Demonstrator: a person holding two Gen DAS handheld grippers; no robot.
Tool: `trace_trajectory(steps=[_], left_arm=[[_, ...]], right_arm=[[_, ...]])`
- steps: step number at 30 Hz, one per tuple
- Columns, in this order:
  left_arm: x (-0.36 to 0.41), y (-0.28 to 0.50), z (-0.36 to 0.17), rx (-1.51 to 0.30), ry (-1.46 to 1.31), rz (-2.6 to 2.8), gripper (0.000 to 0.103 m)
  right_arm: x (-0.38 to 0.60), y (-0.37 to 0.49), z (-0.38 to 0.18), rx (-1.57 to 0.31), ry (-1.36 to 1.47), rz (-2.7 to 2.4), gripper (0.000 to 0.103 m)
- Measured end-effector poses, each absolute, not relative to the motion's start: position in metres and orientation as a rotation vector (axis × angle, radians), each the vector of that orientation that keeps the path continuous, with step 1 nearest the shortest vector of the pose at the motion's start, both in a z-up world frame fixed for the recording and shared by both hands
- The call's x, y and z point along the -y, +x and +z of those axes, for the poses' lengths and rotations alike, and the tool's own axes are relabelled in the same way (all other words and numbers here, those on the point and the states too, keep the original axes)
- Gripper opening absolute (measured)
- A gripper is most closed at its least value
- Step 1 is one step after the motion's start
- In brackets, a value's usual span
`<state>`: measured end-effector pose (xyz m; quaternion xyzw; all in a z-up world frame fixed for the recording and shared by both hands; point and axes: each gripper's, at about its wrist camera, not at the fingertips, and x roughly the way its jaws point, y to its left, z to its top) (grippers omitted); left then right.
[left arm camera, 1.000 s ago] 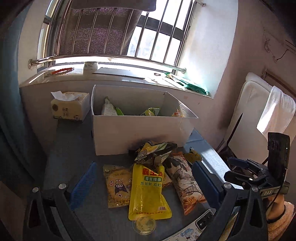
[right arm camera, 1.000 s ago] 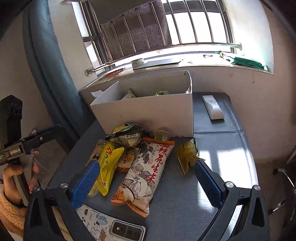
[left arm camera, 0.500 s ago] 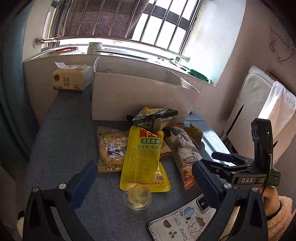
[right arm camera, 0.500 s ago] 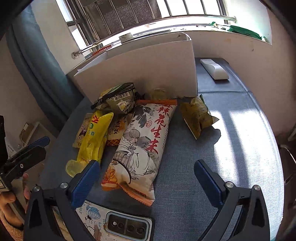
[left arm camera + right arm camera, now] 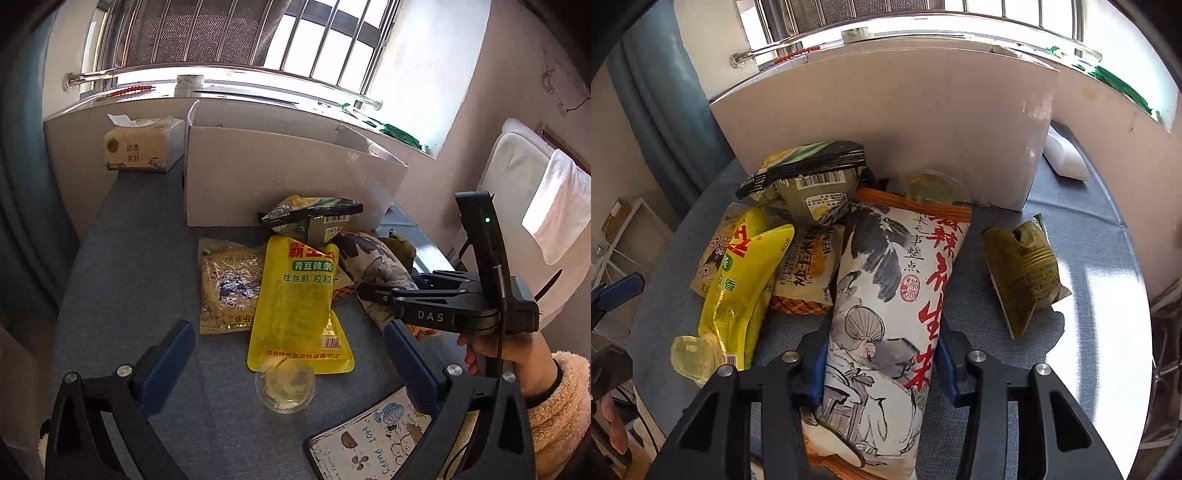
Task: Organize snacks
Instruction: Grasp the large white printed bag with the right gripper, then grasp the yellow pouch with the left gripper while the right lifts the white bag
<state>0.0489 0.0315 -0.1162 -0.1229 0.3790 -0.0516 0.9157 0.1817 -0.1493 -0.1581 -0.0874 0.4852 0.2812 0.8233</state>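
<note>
Several snack packets lie on the grey table in front of a white box (image 5: 280, 184). My right gripper (image 5: 882, 362) is shut on the long white peanut bag with red characters (image 5: 897, 295), its blue pads pressing both sides of the bag's near half. The same bag (image 5: 376, 266) shows in the left wrist view under the right gripper (image 5: 373, 291). My left gripper (image 5: 288, 362) is open and empty, hovering above the yellow pouch (image 5: 299, 302) and a clear jelly cup (image 5: 286, 384). A green-black packet (image 5: 809, 181) leans on the box.
A pale yellow packet (image 5: 225, 288) lies left of the yellow pouch. An olive wrapped snack (image 5: 1023, 273) lies right of the peanut bag. A tissue pack (image 5: 144, 147) stands left of the box, a white remote (image 5: 1065, 155) right of it. A phone case (image 5: 373, 443) lies near.
My right gripper has moved forward and down and closed on the peanut bag. My left gripper has dropped lower and nearer the yellow pouch, still open.
</note>
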Motion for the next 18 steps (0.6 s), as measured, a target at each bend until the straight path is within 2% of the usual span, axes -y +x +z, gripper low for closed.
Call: trace_trajectory(steps=[3, 16, 17, 18], left_arm=[[-0.025, 0.057, -0.12, -0.801, -0.228, -0.116, 0.103], [0.007, 0.128, -0.145, -0.933, -0.061, -0.102, 0.103], [0.008, 0.132, -0.146, -0.936, -0.051, -0.104, 0.101], [0.01, 0.135, -0.147, -0.938, -0.039, -0.116, 0.095]], right_arm=[[0.166, 0.176, -0.151, -1.027, -0.148, 0.6, 0.04], [0.262, 0.132, -0.116, -0.947, 0.164, 0.632, 0.04], [0.265, 0.13, -0.116, -0.947, 0.173, 0.633, 0.04], [0.267, 0.13, -0.117, -0.945, 0.182, 0.634, 0.04]])
